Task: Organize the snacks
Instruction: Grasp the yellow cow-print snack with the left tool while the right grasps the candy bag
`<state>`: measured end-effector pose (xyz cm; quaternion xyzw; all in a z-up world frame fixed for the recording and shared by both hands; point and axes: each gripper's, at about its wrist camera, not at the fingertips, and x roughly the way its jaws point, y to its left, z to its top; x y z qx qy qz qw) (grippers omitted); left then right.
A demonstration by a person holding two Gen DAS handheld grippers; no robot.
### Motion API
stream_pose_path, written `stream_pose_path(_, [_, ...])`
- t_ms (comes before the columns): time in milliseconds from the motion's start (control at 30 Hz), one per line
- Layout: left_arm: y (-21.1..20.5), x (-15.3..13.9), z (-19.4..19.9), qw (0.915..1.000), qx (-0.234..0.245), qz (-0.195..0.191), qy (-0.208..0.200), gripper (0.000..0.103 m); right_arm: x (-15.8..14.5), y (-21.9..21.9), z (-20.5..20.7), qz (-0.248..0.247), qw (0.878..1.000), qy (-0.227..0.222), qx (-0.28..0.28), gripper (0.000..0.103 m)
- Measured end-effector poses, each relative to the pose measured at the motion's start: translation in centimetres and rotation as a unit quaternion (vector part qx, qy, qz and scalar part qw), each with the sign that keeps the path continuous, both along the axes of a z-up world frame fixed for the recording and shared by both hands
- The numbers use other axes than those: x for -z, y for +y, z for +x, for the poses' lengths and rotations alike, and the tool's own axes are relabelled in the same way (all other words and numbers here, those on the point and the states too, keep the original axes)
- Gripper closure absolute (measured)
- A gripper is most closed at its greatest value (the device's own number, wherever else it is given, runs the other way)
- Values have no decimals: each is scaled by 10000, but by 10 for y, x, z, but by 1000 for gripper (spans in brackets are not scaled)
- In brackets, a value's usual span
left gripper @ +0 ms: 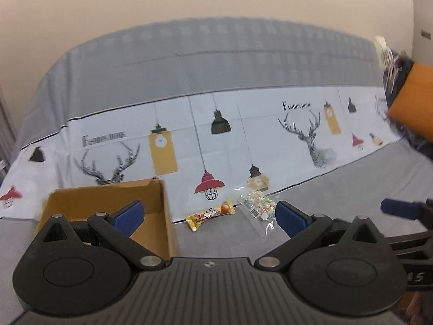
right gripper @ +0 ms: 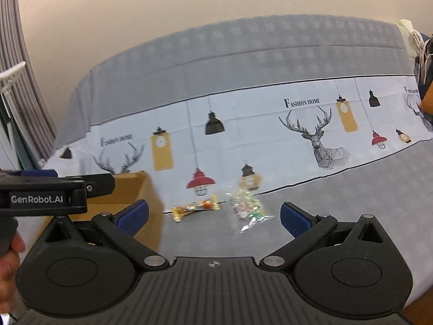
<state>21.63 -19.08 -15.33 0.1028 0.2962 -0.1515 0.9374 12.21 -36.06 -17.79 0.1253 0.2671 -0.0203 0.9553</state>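
So I'm basically at the start of a pick here. Both tools are up off the surface and neither has anything in it. The left tool is spread wide, pads released, and the right tool is the same, wide and empty.

Where the stuff is: two snacks are lying on the grey part of the cloth, right at the edge of the printed deer-and-lamp strip. The yellow candy bar lies flat with one end pointing toward the cardboard box, near it but not touching. Just beside the bar on the other side is the clear candy bag, crinkly, full of small coloured pieces. The two look just apart, though the right view is blurry, so I wouldn't swear to it.

The box sits open on the left, with my left tool's pad over its opening. I can't see inside it from either camera.

My read: next I drop one tool down over a snack and close on it. The bar looks easier for the left tool since it's nearer the box. The bag is floppy and slippery-looking, so I'd pinch it at the top seam and go slowly, or it may slide out.
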Motion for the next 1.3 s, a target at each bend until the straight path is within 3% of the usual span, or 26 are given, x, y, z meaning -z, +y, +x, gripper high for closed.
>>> stream_pose_path(167, [-18, 52, 57, 9988, 230, 441, -52, 0, 50, -31, 36, 373, 9989, -54, -284, 0])
stream_pose_path(367, [-29, 101, 112, 9977, 455, 506, -1, 0, 110, -51, 85, -42, 9986, -243, -470, 0])
stream_pose_path(500, [-48, 136, 141, 9926, 962, 716, 189, 0, 153, -66, 128, 181, 9980, -110, -601, 1])
stream_pose_path(667, [-77, 175, 171, 9808, 1345, 1398, 198, 6, 183, -70, 176, -262, 9949, 15, -975, 1])
stream_pose_path(767, [-94, 187, 190, 9754, 1555, 1542, 264, 7, 199, -80, 198, -5, 9930, 102, -1176, 1])
stream_pose_path(867, [-106, 209, 215, 9672, 1379, 2076, 486, 9, 208, -77, 215, -23, 9925, 218, -1202, 2])
stream_pose_path(1000, [-94, 227, 241, 9675, 1057, 1943, 1222, 16, 217, -70, 232, 232, 9912, 353, -1253, 1])
stream_pose_path(1133, [-92, 233, 235, 9639, 1162, 2123, 1110, 20, 228, -52, 242, -345, 9878, 609, -1389, 0])
stream_pose_path(1200, [-91, 235, 234, 9656, 1165, 2041, 1115, 27, 233, -37, 240, -1007, 9812, 617, -1529, 0])
stream_pose_path(1267, [-87, 232, 236, 9696, 1202, 1628, 1373, 68, 234, -37, 239, -997, 9810, 661, -1524, 0])
stream_pose_path(1300, [-84, 230, 234, 9718, 1208, 1429, 1438, 69, 233, -40, 240, -911, 9817, 688, -1525, 2])
